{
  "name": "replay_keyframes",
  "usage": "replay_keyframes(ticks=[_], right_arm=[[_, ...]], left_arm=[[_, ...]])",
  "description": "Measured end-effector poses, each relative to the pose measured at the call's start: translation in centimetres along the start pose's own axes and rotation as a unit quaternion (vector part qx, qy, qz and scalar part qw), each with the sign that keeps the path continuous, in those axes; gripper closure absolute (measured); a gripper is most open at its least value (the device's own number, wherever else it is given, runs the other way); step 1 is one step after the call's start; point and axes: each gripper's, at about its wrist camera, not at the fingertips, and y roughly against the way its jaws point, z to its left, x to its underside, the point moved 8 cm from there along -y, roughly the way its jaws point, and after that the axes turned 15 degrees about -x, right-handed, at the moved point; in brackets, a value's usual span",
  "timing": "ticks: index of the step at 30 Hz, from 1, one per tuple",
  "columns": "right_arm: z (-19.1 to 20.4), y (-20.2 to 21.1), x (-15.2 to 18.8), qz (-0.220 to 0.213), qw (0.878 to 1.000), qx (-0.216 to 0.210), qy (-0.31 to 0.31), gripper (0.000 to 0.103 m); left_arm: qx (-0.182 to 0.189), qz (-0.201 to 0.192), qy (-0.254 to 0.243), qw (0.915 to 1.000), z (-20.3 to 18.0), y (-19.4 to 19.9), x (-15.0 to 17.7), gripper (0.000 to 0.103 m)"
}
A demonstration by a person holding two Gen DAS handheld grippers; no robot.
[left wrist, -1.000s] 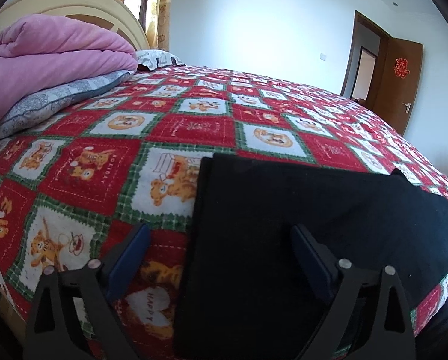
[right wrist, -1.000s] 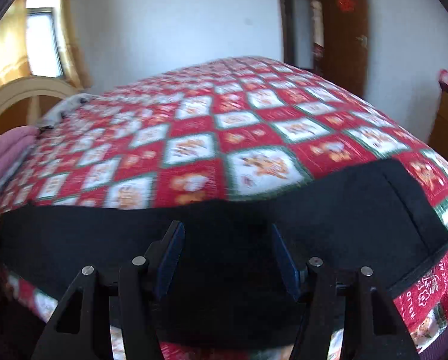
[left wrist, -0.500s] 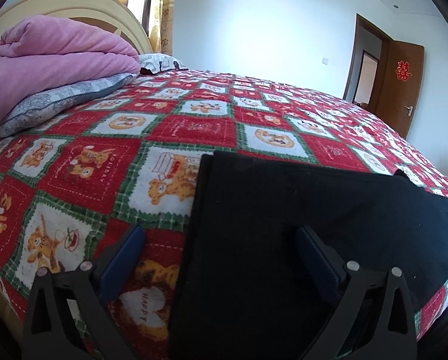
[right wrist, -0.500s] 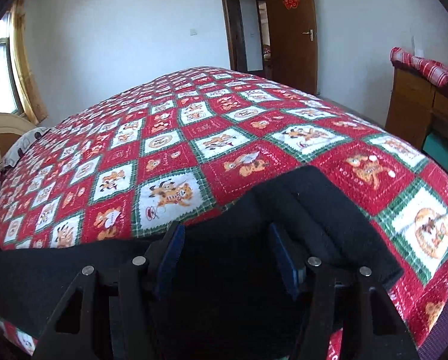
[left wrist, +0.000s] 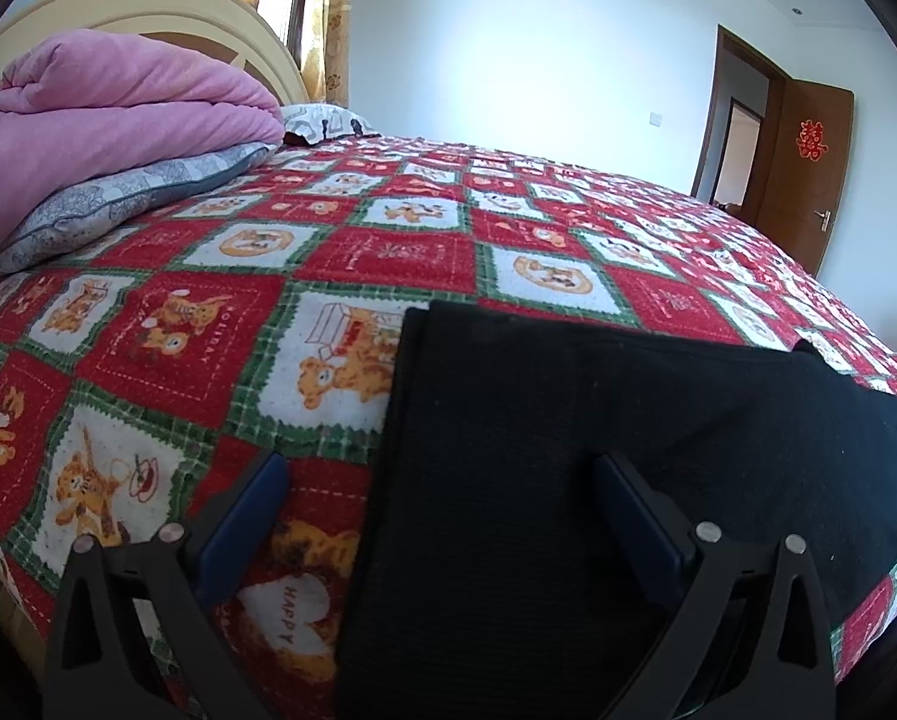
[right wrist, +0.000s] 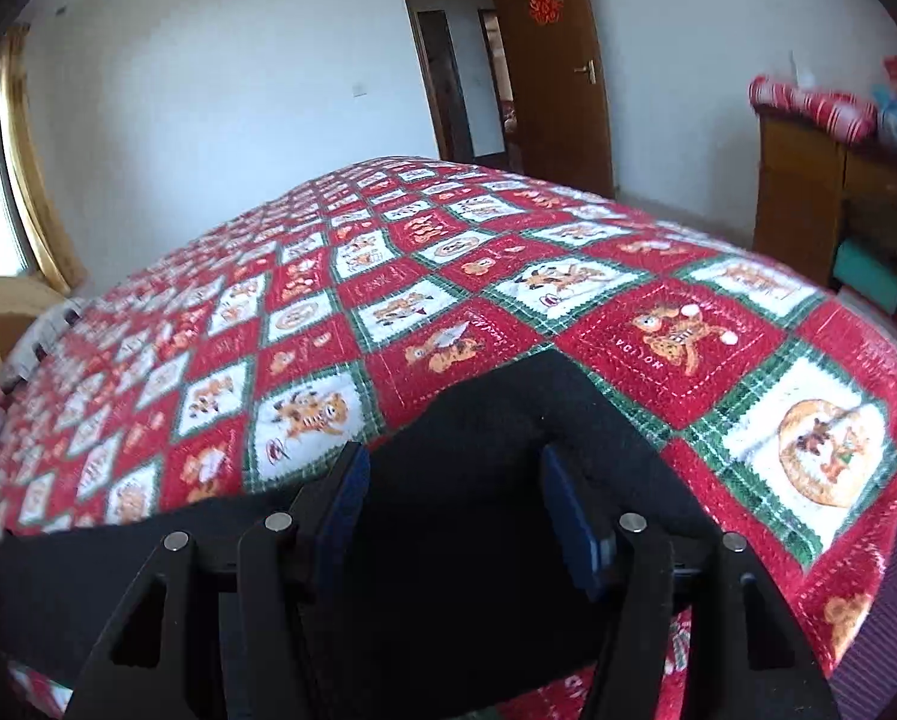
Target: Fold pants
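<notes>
Black knit pants (left wrist: 598, 480), folded into a long flat strip, lie along the near edge of the bed, on a red, white and green patchwork bedspread with cartoon tiger squares (left wrist: 388, 252). In the left wrist view they fill the lower centre and lower right of the frame, with one straight short end running up at centre. In the right wrist view the pants (right wrist: 478, 468) stretch from lower left to centre, where the far end is bunched up a little into a rounded hump.

Left gripper (left wrist: 442, 504): jaws wide apart, nothing clamped. Blue-padded left finger sits over the bedspread at lower left, right finger over the black fabric; the straight end of the pants falls between them. Contact with the cloth cannot be told.

Right gripper (right wrist: 451, 498): jaws apart, hanging over the pants at lower centre, the bunched end just ahead of the fingertips. Black cloth shows between the fingers but the pads are not pressing on it.

Upper left of the left wrist view: folded pink fleece quilt (left wrist: 106, 126) stacked on a grey patterned pillow (left wrist: 136, 198), cream headboard (left wrist: 166, 6) behind. Brown wooden door (left wrist: 802, 162) open at right. Right wrist view, right edge: brown wooden cabinet (right wrist: 820, 192).
</notes>
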Motion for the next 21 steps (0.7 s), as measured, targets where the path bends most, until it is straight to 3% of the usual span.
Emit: replay_keyframes(ticks=[4,9,14,21], right_arm=[[-0.3,1.4,-0.2,-0.01,0.999,-0.012,-0.033,0.042],[-2.6,4.1,-0.6,-0.043,0.997,0.017,-0.067,0.042],[-5.0,4.8,0.0,-0.043,0.993,0.035,-0.108,0.042],[-4.4,4.3,0.6,-0.049,0.994,0.047,-0.085,0.042]], left_arm=[[-0.006,0.011,0.0,0.9999,0.0,-0.1,0.0,0.0],[-0.009,0.022,0.0,0.9997,0.1,-0.1,0.1,0.0],[-0.02,0.03,0.004,0.9993,1.1,0.1,-0.2,0.0],[-0.021,0.011,0.005,0.9997,1.6,0.7,-0.9,0.0]])
